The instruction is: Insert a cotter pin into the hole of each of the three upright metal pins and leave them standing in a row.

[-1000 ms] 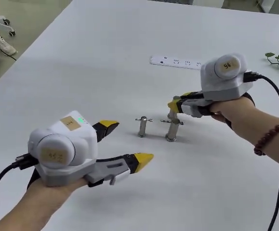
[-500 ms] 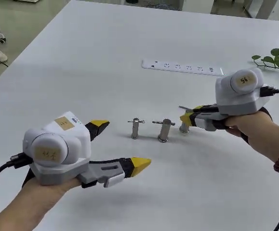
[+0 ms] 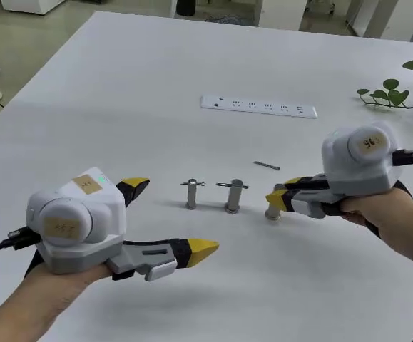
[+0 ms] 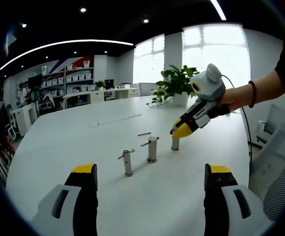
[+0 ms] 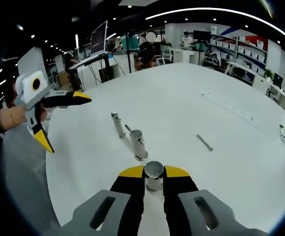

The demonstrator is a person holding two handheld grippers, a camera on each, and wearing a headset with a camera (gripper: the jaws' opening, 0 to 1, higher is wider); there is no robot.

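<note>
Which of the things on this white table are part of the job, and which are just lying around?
Part of the job:
- left pin and middle pin, each with a cotter pin through it
- third pin, clamped in the right gripper
- loose cotter pin
- left gripper, open

Just lying about:
- power strip
- plant

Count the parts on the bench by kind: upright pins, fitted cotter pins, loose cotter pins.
upright pins: 3
fitted cotter pins: 2
loose cotter pins: 1
Total: 6
</note>
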